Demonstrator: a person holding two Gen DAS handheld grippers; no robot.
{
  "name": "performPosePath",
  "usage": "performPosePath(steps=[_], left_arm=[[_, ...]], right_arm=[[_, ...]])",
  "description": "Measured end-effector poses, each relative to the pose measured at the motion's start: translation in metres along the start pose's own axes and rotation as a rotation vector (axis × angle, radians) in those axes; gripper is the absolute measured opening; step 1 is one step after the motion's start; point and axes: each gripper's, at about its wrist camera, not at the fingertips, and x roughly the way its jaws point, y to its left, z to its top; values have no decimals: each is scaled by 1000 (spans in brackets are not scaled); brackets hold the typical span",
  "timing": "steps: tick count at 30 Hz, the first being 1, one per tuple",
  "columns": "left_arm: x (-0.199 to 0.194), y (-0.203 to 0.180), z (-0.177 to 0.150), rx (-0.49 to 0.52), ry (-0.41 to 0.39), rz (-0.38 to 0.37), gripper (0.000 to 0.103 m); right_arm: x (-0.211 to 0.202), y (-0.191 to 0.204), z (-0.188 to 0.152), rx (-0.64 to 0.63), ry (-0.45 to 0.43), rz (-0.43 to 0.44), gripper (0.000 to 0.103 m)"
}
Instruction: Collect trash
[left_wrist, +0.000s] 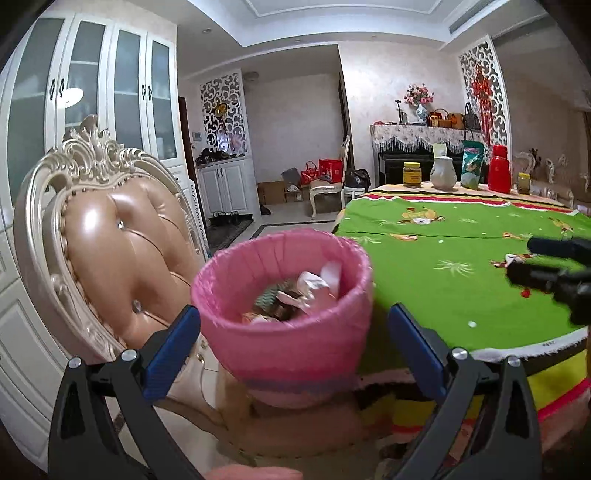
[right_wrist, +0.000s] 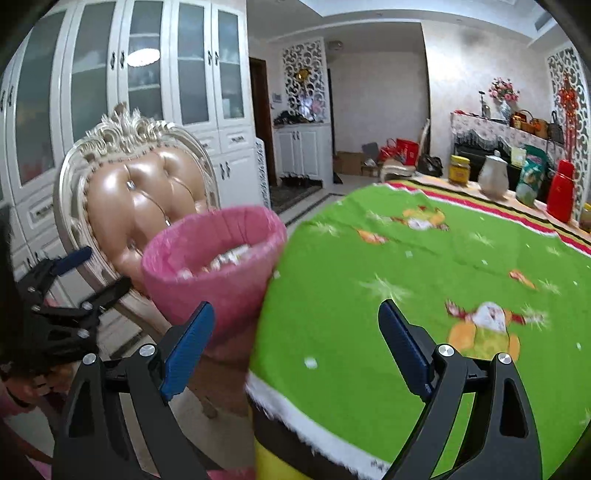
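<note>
So, going left to right: a cream chair (left_wrist: 122, 236) with a tan padded back is seen on the far left, and right beside it a pink bin (left_wrist: 284, 306) is parked on what looks like a stool or seat, hard to tell which, tucked against the edge of the table (left_wrist: 461, 354). Crumpled wrappers and paper (left_wrist: 314, 288) are already piled inside the bin, so some of the trash looks collected. The left hand-held gripper (left_wrist: 293, 350) is lined up squarely on the bin, its blue pads spread wide to either side of the bin wall, with nothing pinched. Further right, the right hand-held gripper (right_wrist: 295, 339) is held over the near edge of the green tablecloth (right_wrist: 406, 258), jaws also wide and empty, with the bin off to its upper left. So the bin is clearly nearer the left one. No loose scraps can be made out on the cloth close by; a small white bit (left_wrist: 421, 220) further back may be trash, too blurry to say. Jars, a white jug and a red flask are lined up at the far side.
</note>
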Motion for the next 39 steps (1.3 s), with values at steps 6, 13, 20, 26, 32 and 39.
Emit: performPosePath(steps=[6, 13, 20, 26, 32, 39], left_arm=[[-6, -8, -1, -54, 9, -18, 98], [-3, -2, 5, -81, 31, -33, 98], [4, 4, 2, -103, 59, -27, 98], [2, 4, 4, -101, 45, -26, 98], [3, 5, 4, -101, 48, -27, 98], [3, 6, 6, -103, 42, -25, 98]], right_arm=[[-6, 1, 0, -14, -18, -66, 85], [-3, -1, 3, -19, -9, -123, 85], [-4, 4, 3, -35, -13, -118, 85], [-5, 8, 3, -42, -18, -111, 85], [-6, 10, 3, -40, -20, -113, 85], [-8, 12, 6, -43, -32, -118, 85]])
